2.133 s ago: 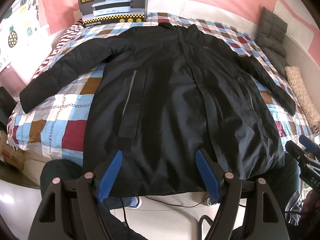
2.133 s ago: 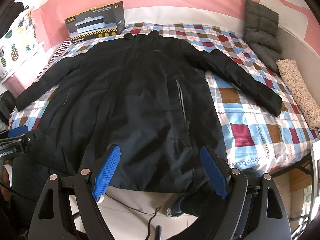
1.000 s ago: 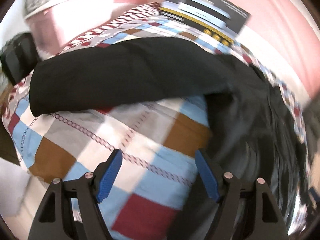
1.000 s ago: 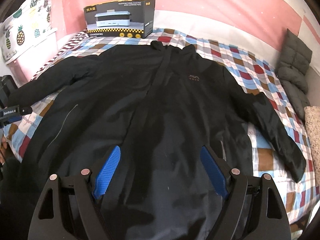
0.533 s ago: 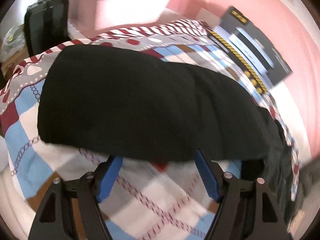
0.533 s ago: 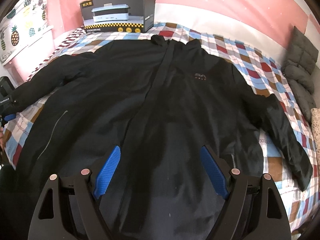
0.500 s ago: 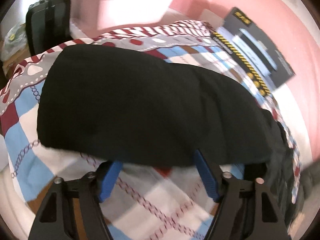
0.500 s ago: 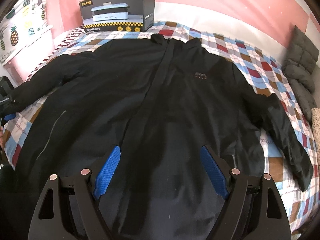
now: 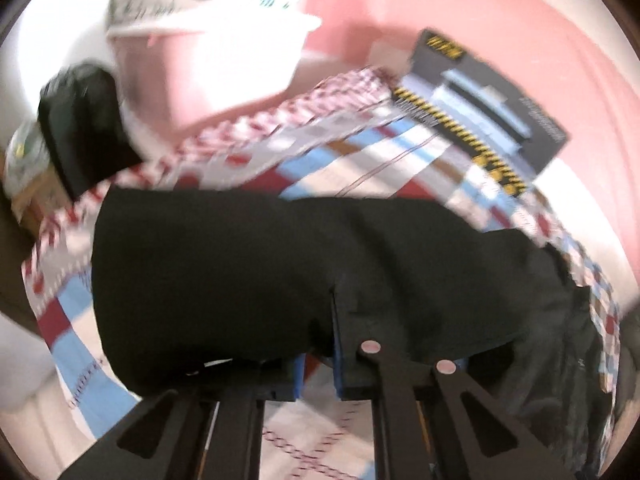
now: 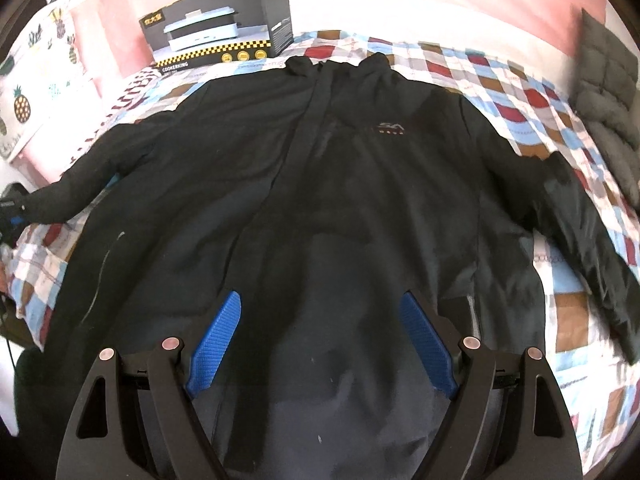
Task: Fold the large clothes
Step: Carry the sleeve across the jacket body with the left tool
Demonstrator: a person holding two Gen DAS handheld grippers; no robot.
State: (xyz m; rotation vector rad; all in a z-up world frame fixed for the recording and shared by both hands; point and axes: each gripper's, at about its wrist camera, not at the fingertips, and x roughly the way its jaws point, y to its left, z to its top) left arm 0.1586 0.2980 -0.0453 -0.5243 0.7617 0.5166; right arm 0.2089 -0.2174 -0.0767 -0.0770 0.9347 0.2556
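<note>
A large black jacket [image 10: 328, 200] lies spread face up on a checked bedspread [image 10: 500, 80], collar at the far end, sleeves out to both sides. My right gripper [image 10: 320, 340] is open and empty above the jacket's lower front. In the left wrist view the jacket's left sleeve [image 9: 260, 264] fills the middle, its cuff end at the left. My left gripper [image 9: 318, 356] is shut on the sleeve's near edge, its blue pads almost together with fabric over them. This view is blurred.
A black cooker box [image 10: 220, 36] stands at the head of the bed and also shows in the left wrist view [image 9: 488, 120]. Grey quilted cushions [image 10: 608, 92] lie at the far right. A pink wall is behind. A black chair [image 9: 80, 120] stands left of the bed.
My left gripper has closed on the near edge of the left sleeve; half a second ago it was open in front of it. The right gripper has edged forward over the jacket.
</note>
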